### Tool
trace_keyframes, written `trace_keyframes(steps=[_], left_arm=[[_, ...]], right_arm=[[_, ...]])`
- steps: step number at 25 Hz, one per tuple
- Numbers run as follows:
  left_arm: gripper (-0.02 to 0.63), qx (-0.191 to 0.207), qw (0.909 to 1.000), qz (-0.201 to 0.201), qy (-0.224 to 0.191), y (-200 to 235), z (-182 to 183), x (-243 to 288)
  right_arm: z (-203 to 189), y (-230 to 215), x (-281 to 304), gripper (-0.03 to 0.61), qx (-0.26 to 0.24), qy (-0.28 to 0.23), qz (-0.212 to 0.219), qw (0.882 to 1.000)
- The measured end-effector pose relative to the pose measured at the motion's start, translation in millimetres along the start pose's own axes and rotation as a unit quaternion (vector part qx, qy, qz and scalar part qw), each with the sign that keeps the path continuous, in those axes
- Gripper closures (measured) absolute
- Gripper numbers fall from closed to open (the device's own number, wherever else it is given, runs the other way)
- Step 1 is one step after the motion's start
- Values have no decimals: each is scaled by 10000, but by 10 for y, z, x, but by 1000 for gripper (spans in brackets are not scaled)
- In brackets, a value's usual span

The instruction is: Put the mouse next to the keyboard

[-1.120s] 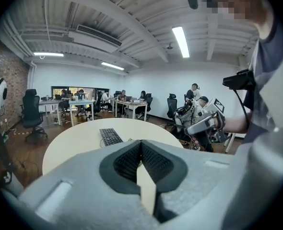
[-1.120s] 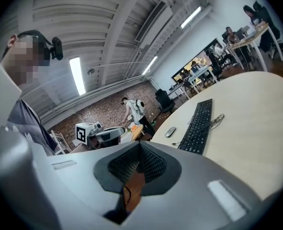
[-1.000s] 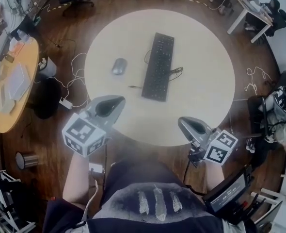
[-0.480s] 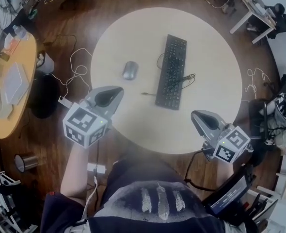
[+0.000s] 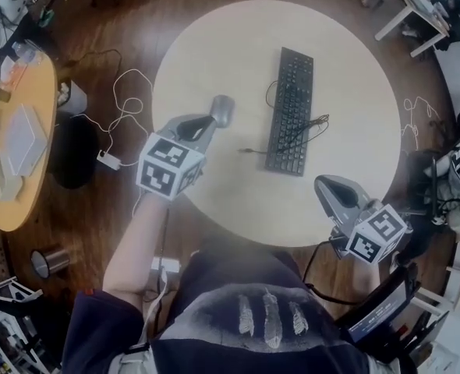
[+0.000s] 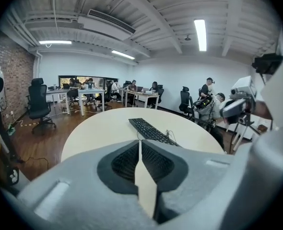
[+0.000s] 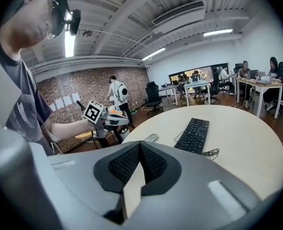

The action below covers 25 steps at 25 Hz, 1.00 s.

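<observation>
A grey mouse lies on the round pale table, left of the black keyboard, with a bare gap between them. My left gripper hovers over the table's left part, its tip right next to the mouse's near side; its jaws are shut and empty. The left gripper view shows the left gripper and the keyboard ahead, but no mouse. My right gripper hangs at the table's near right edge, shut and empty. The right gripper view, past the right gripper, shows the mouse, keyboard and left gripper.
The keyboard's cable loops on the table beside it. An orange round table with clutter stands at the left. White cables and a metal bin lie on the wooden floor. Desks and office chairs ring the room.
My left gripper has moved forward and to the right, from the table's near left edge up to the mouse. The right gripper has stayed by the near right edge.
</observation>
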<state>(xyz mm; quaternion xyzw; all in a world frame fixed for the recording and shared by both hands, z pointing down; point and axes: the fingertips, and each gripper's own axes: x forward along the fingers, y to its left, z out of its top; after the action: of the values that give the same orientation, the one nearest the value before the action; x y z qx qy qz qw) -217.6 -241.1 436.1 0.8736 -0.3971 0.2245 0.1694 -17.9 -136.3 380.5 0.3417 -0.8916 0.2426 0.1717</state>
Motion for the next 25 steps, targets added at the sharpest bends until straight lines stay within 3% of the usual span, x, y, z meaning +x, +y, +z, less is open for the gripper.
trace_keyframes(steps=[4, 5, 7, 9, 16, 25], left_arm=[[534, -36, 9992, 351, 212, 271, -154, 164], [476, -108, 9988, 383, 302, 326, -193, 227], [293, -281, 9971, 448, 540, 419, -287, 383], [209, -398, 9947, 542, 782, 477, -408, 545], [199, -394, 9815, 1002, 1586, 730, -847, 906], [201, -514, 9700, 1244, 2024, 928, -1221, 1142]], right_arm=[[37, 85, 46, 577, 43, -14, -198, 9998], [62, 94, 60, 577, 40, -27, -216, 9998], [116, 84, 75, 577, 190, -117, -148, 9996], [164, 61, 61, 577, 407, -245, -19, 9989], [141, 45, 95, 577, 436, -159, 30, 9989], [15, 12, 87, 577, 600, -29, -15, 9982]])
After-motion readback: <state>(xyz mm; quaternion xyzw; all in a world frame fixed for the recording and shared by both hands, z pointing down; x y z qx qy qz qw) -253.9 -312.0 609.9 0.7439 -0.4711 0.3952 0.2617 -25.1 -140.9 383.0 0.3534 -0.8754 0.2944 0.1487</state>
